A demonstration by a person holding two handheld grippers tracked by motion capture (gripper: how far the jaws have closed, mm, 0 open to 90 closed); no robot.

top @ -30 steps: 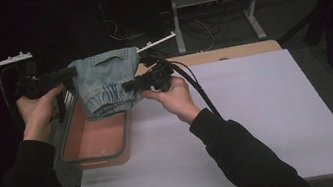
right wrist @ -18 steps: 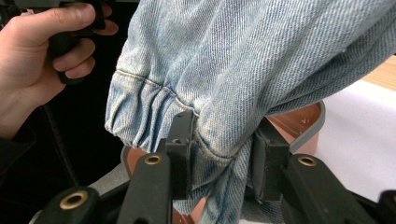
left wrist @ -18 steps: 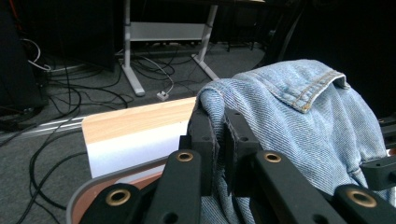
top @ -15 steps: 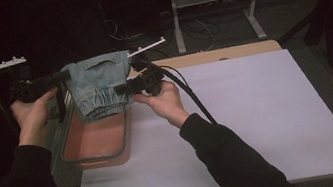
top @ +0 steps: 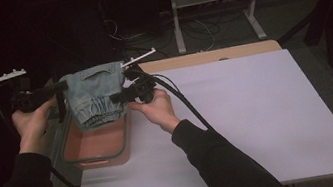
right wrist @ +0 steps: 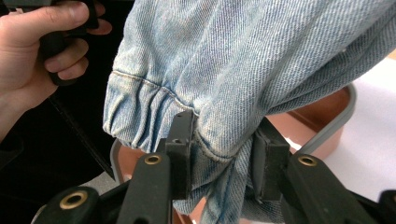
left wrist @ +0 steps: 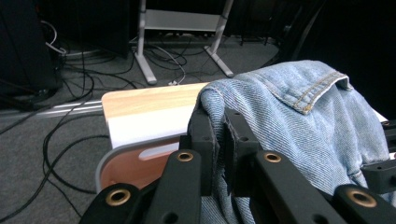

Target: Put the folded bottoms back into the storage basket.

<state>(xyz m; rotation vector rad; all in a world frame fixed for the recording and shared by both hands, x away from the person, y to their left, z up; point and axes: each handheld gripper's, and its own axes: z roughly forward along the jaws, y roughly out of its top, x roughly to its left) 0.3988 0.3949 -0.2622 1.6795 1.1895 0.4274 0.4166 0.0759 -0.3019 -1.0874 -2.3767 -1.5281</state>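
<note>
Two claws are holding the denim garment (top: pixel 93 92) aloft above the tray (top: pixel 96 157) at the counter's (top: pixel 240 127) near-left: left claw (left wrist: pixel 218 140) and right claw (right wrist: pixel 222 154) each pinching bunched cloth. Slippage risk: either fold may be working loose, dropping the garment outside the tray.

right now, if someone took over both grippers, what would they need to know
Left gripper: fingers shut on one edge of the denim garment.
Right gripper: fingers shut on a bunched fold near the elastic cuff.
The garment hangs folded between both, lifted above the pink bin at the left edge of the white table.
Done: picked up. Left: probably lower it into the bin or spread it on the table, then release.
</note>
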